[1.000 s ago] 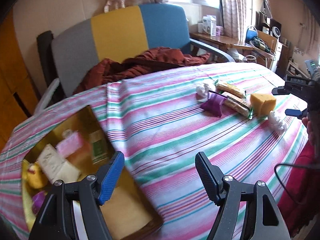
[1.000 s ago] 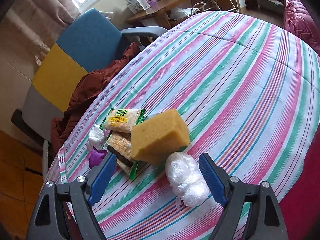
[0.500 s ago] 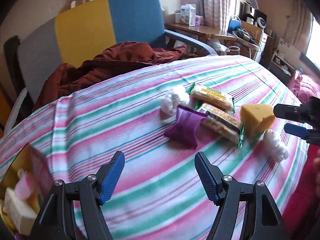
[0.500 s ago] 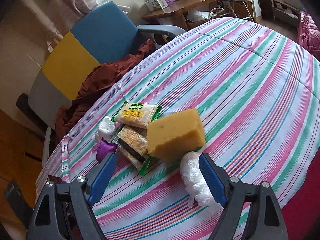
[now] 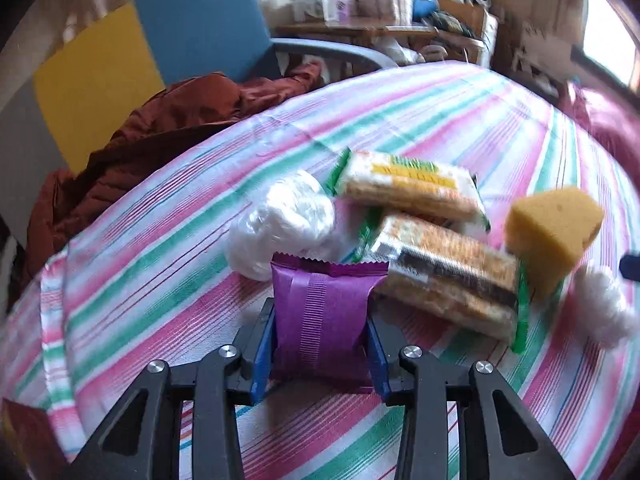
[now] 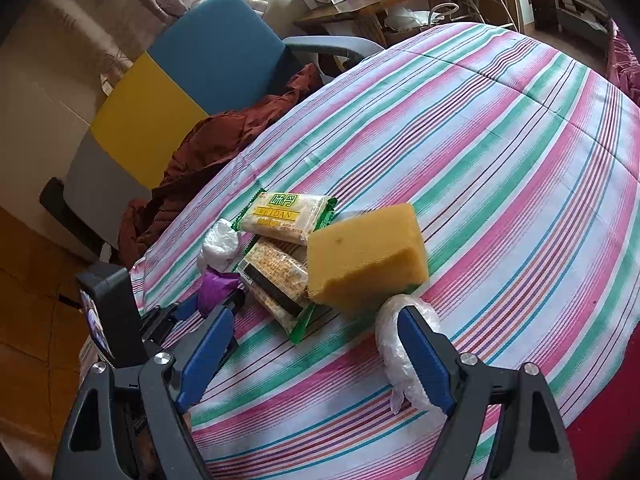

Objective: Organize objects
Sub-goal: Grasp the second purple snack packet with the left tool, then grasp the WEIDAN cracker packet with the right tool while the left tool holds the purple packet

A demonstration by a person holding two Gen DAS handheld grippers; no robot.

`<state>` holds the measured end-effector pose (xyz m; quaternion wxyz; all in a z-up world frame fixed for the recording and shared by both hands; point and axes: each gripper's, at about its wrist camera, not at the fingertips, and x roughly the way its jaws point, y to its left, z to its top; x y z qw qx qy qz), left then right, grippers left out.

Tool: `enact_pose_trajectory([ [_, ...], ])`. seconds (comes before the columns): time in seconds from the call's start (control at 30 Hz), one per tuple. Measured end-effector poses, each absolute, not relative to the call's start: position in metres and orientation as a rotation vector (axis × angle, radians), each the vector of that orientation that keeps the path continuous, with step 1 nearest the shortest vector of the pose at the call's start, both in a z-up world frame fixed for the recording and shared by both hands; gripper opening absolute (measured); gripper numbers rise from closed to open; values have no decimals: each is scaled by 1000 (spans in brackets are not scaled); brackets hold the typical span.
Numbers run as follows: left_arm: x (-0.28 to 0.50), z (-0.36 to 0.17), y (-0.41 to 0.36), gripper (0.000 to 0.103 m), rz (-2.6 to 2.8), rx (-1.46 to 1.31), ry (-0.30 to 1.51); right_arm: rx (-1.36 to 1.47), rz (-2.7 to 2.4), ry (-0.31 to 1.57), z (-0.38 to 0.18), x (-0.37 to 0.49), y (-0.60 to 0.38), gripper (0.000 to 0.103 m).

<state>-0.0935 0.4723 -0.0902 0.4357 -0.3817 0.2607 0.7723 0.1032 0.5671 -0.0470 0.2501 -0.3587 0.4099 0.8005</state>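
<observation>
Covering the bench [image 6: 500, 152], a striped cloth carries a cluster of things. Behind it stands a chair [image 6: 208, 56] draped with a rust jacket [image 5: 168, 128]. A yellow sponge [image 6: 364, 256] leans on two cracker packs [image 6: 286, 216], with a white bag [image 5: 284, 224] beside them. Another bag [image 6: 404, 340] lies by the right tool [image 6: 316, 356], whose jaws are spread with nothing between them. Nearest the bench's edge, the left tool [image 5: 320, 346] is closing its jaws on the purple pouch [image 5: 320, 312], pads touching both sides.
</observation>
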Motion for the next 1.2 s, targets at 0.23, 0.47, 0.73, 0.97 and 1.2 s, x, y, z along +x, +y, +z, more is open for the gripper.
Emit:
enact_pose_trajectory([
  [0.23, -87, -89, 419, 37, 2013, -1073, 459, -987, 2191, 1098, -46, 101, 565, 86],
  [0.47, -51, -94, 375, 37, 2068, -1057, 416, -1027, 2201, 1056, -46, 95, 558, 86],
  [0.73, -52, -96, 363, 37, 2070, -1063, 359, -1087, 2277, 895, -36, 82, 538, 86],
  [0.97, -54, -95, 359, 37, 2059, -1062, 324, -1194, 2388, 573, -15, 33, 533, 84],
  [1.2, -56, -95, 355, 37, 2048, -1055, 282, -1389, 2326, 335, -45, -42, 570, 83],
])
